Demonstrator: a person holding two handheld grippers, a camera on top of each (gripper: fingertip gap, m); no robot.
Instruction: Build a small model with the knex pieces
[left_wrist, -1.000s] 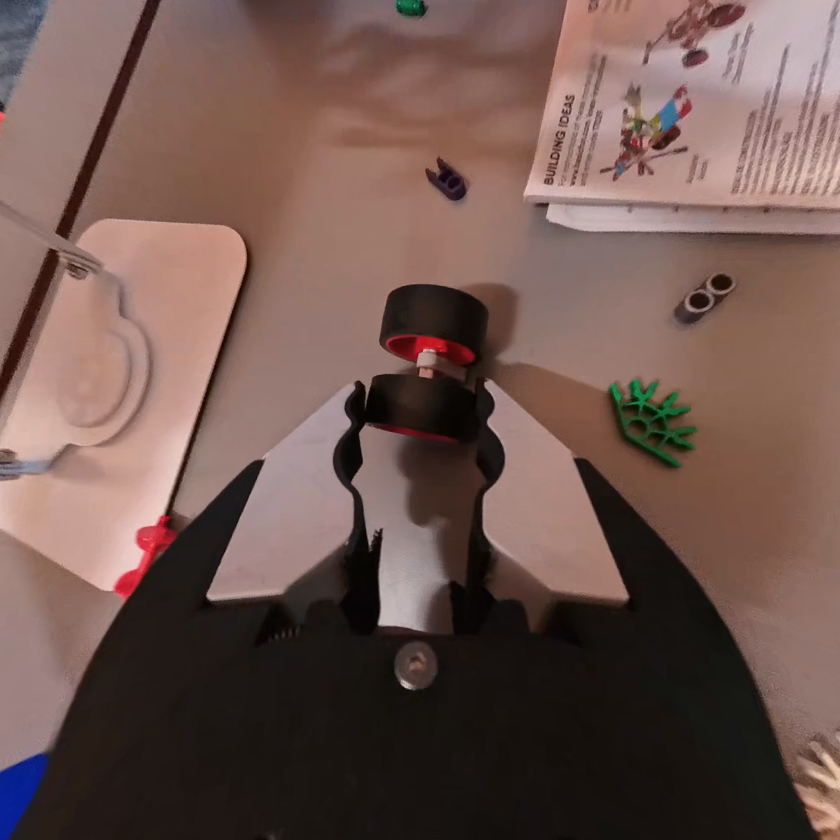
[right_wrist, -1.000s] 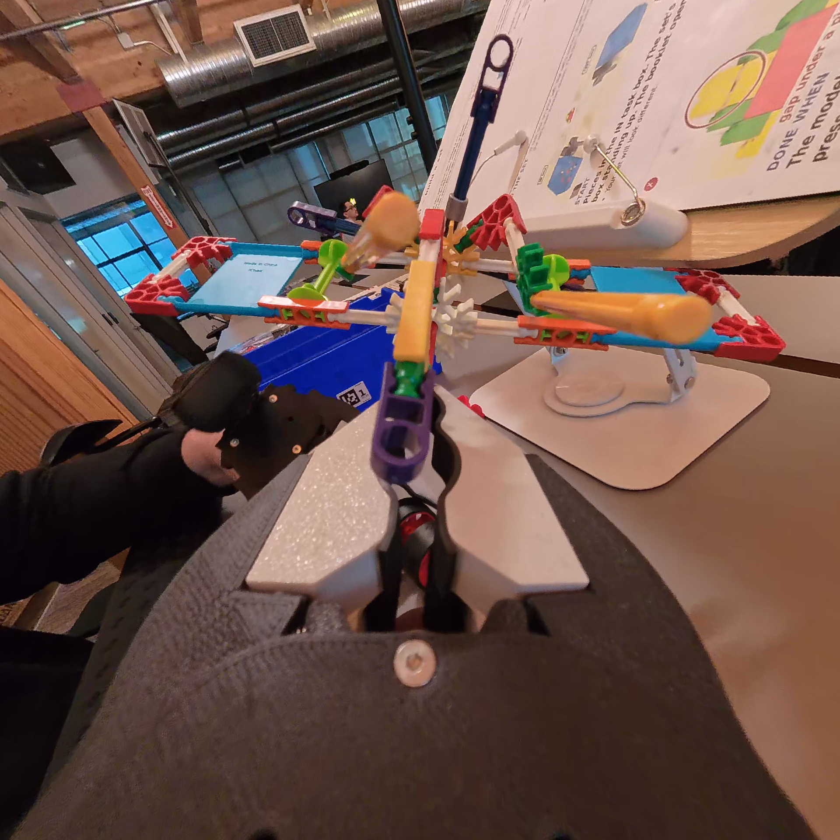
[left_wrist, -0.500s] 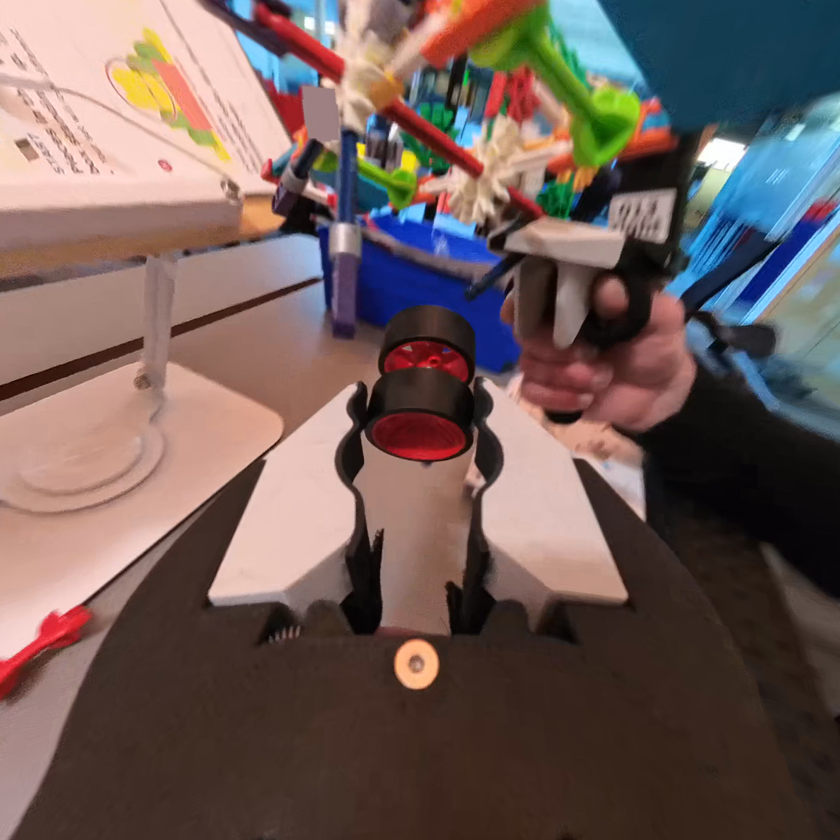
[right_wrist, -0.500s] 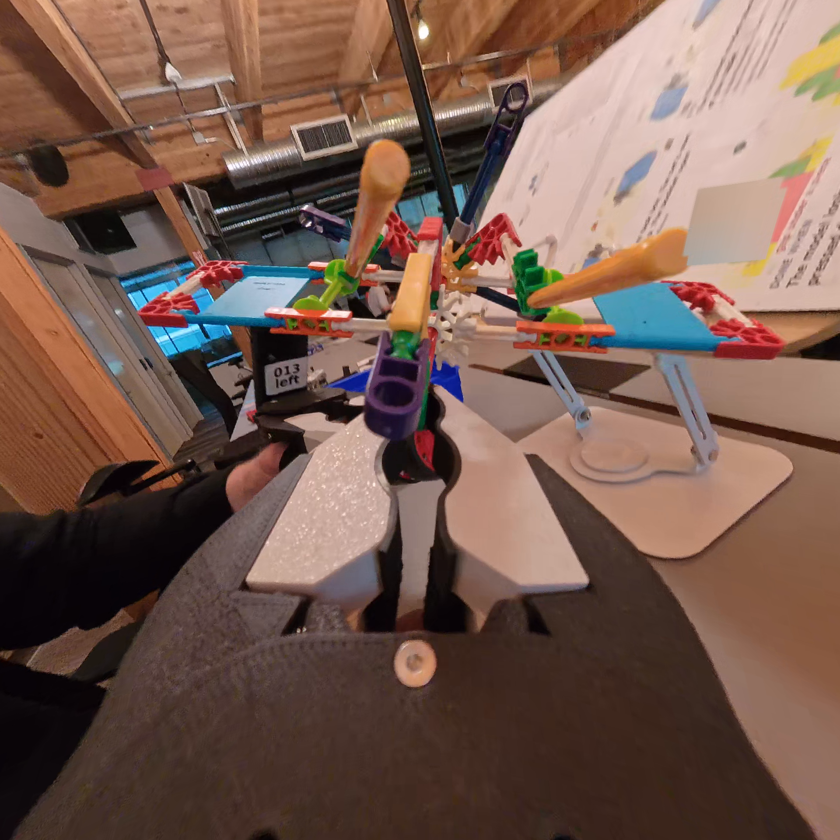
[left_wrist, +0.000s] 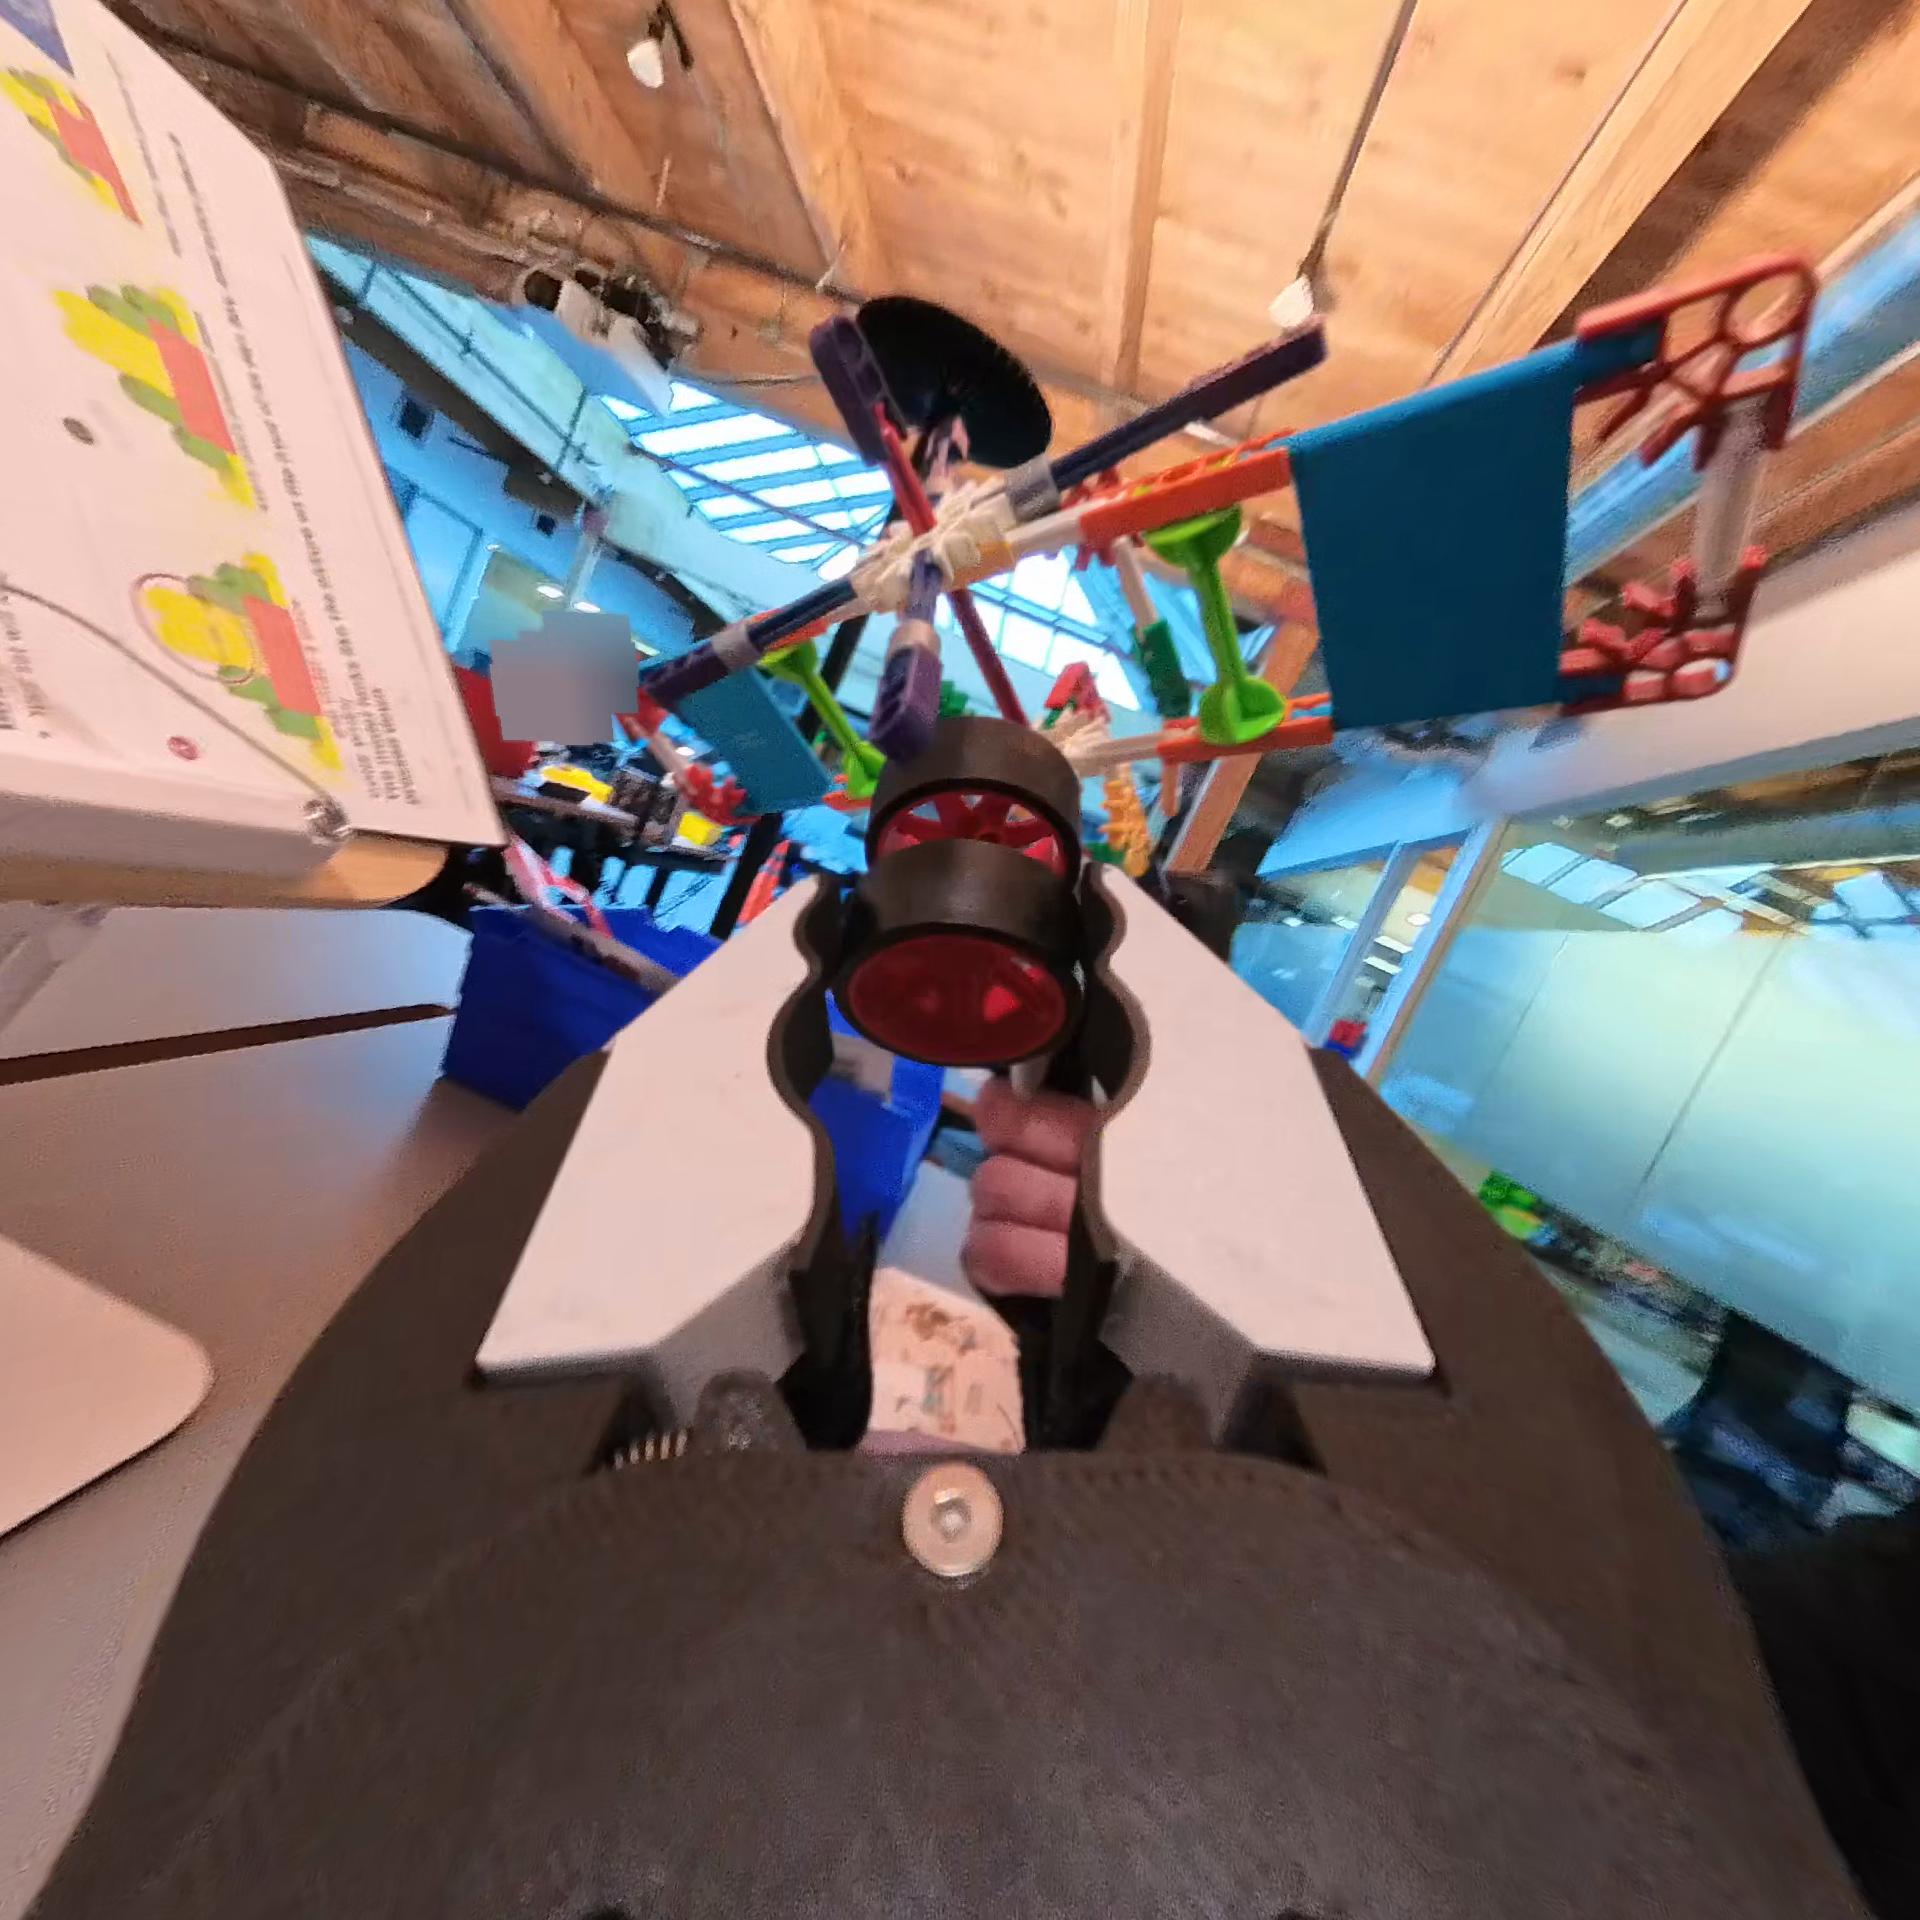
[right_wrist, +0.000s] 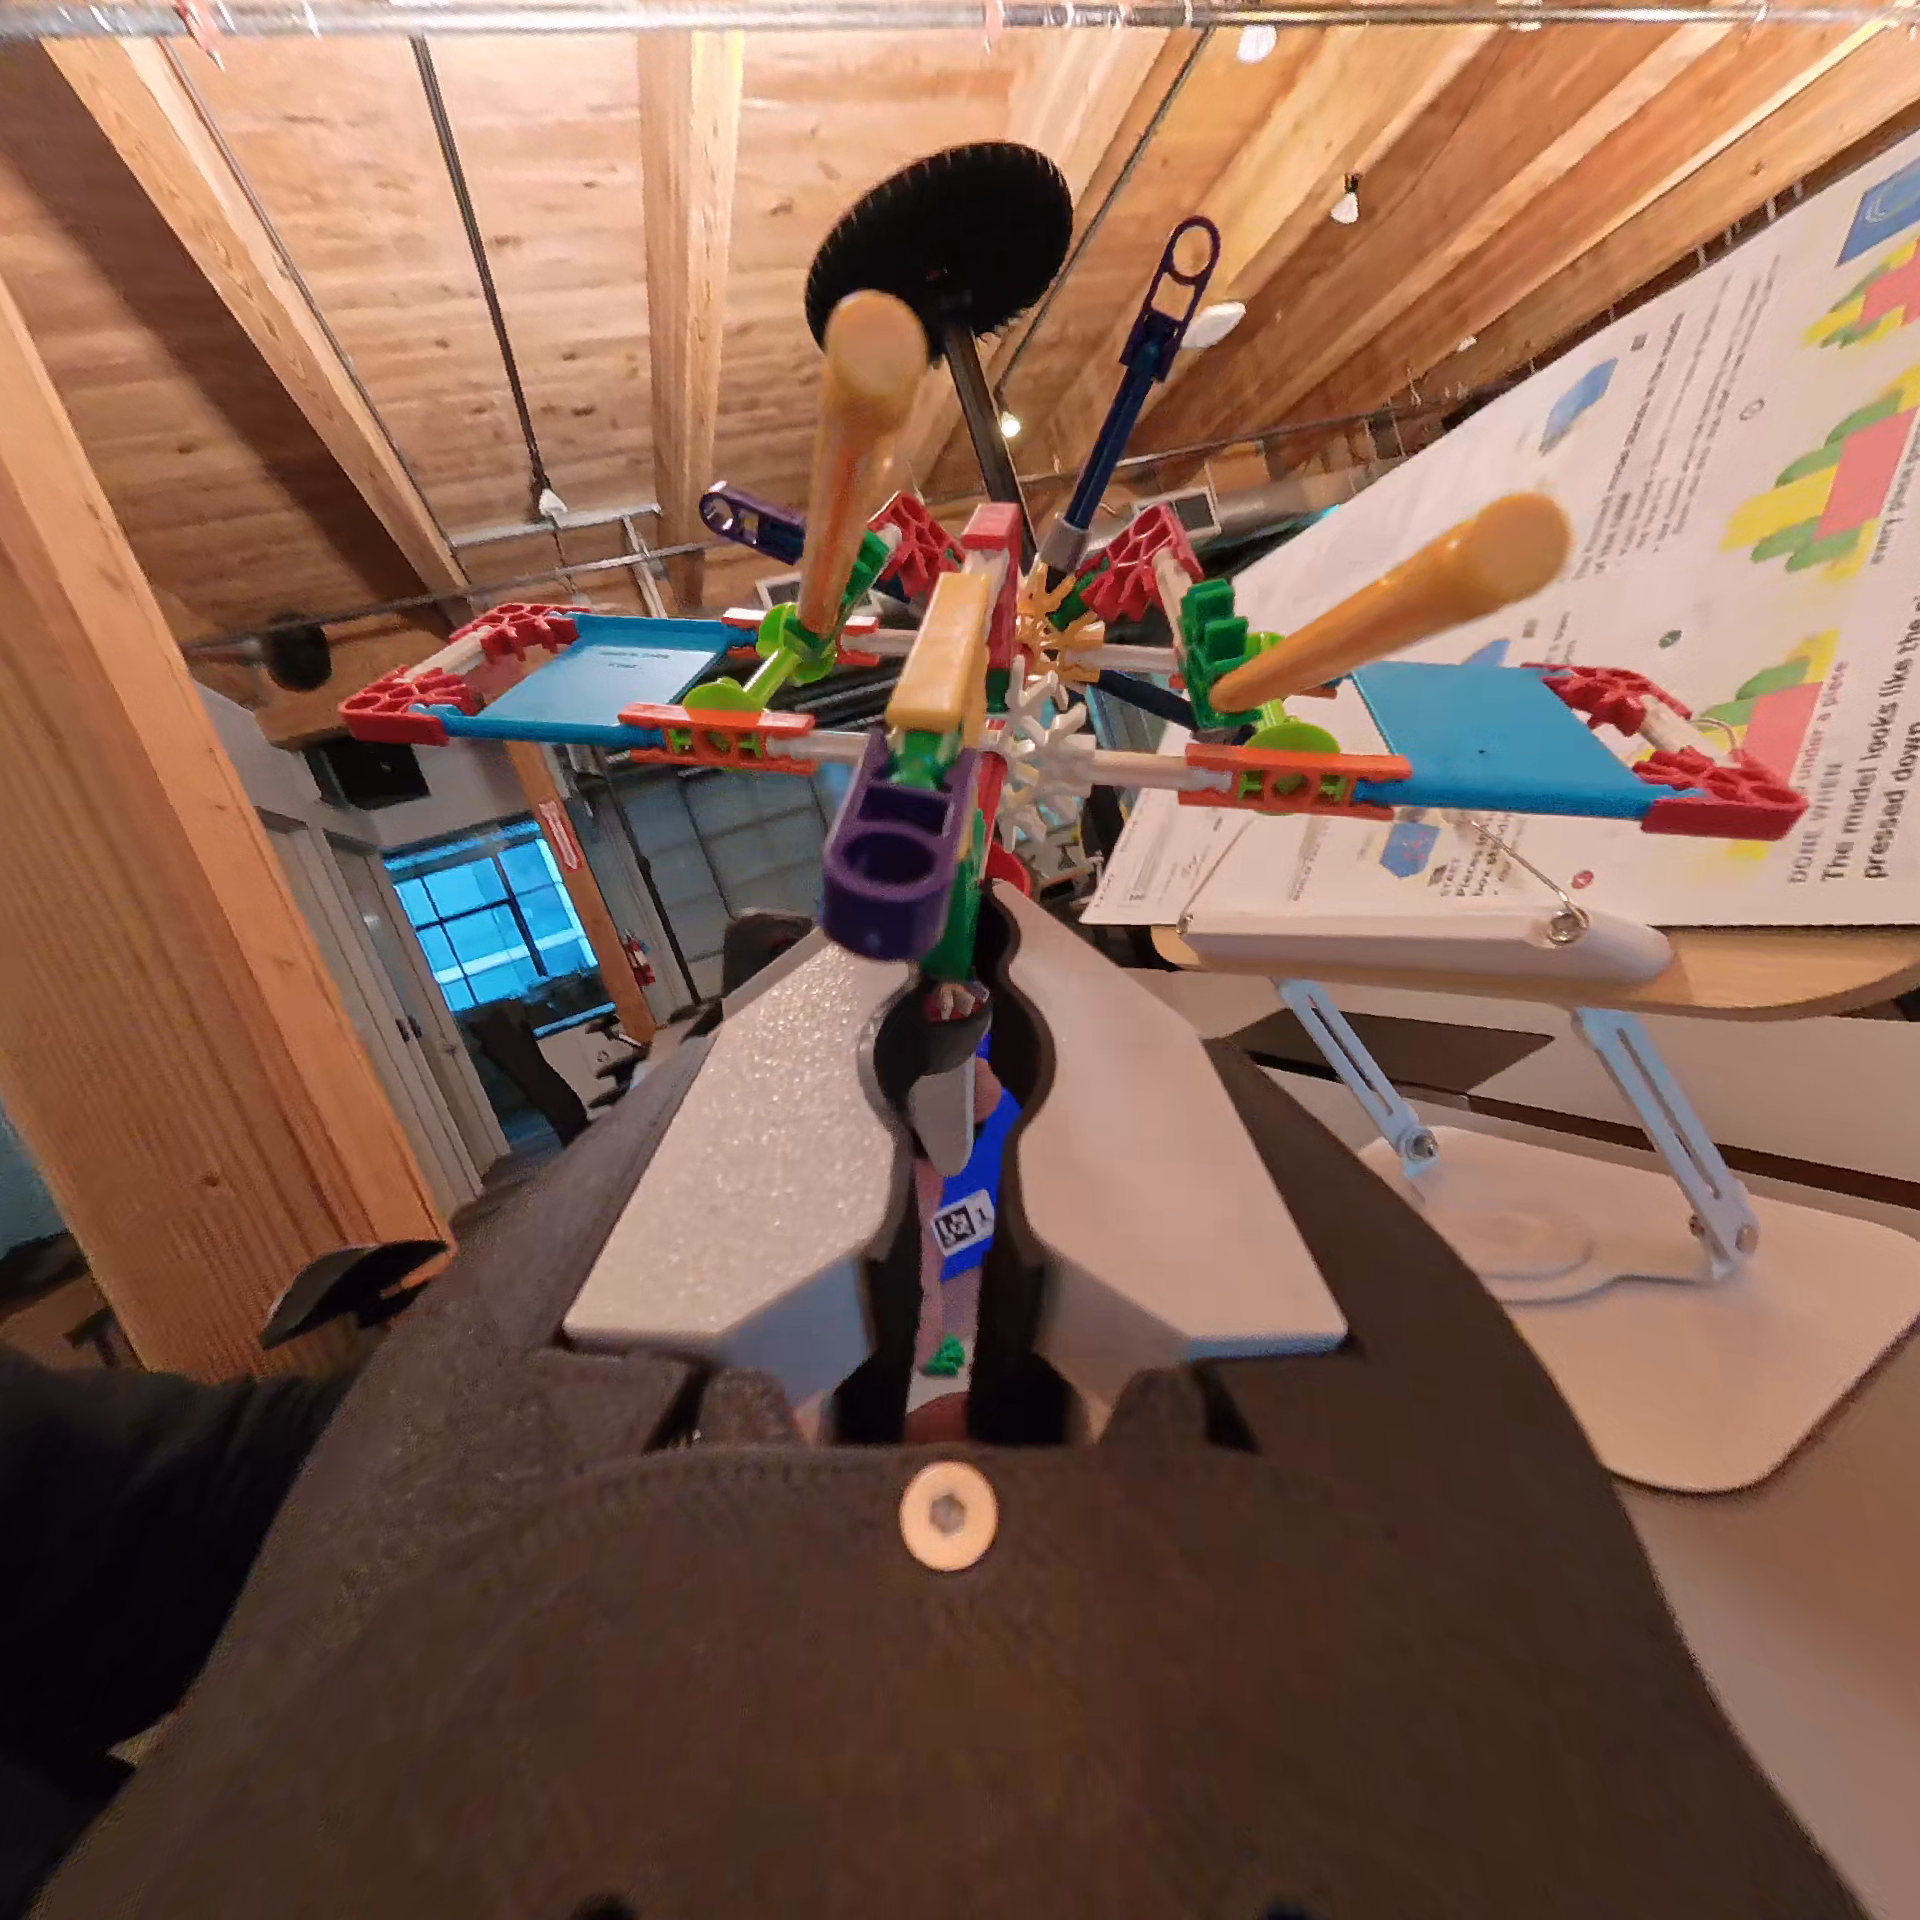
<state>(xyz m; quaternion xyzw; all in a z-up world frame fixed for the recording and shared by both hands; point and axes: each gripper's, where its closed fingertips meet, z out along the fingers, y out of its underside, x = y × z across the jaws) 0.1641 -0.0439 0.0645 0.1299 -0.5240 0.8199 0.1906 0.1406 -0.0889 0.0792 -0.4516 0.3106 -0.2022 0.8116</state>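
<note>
Black-red wheel pair (left_wrist: 961, 914) clamped in left hand-held gripper (left_wrist: 961, 971), raised near colourful rod model (right_wrist: 935, 717); right hand-held gripper (right_wrist: 961, 935) closed on model's lower end, holding it aloft, probably for access.

Printed matter noted, wording not transcribed.

Left wrist view: a white printed sheet (left_wrist: 208, 468) on a stand at far left carries lines of black print beside yellow, green and red block diagrams. It is too blurred for me to read.

Right wrist view: the same kind of sheet (right_wrist: 1662, 623) at right shows legible print.
- The left blue panel (right_wrist: 613, 665) of the toy model (right_wrist: 966, 665) has two tiny lines of print.
- A black-and-white square marker (right_wrist: 961, 1226) with a digit beside it sits on the blue bin (right_wrist: 995, 1143), seen through the right hand-held gripper (right_wrist: 977, 935).
- A red sign (right_wrist: 561, 836) is fixed on a wooden post.
</note>
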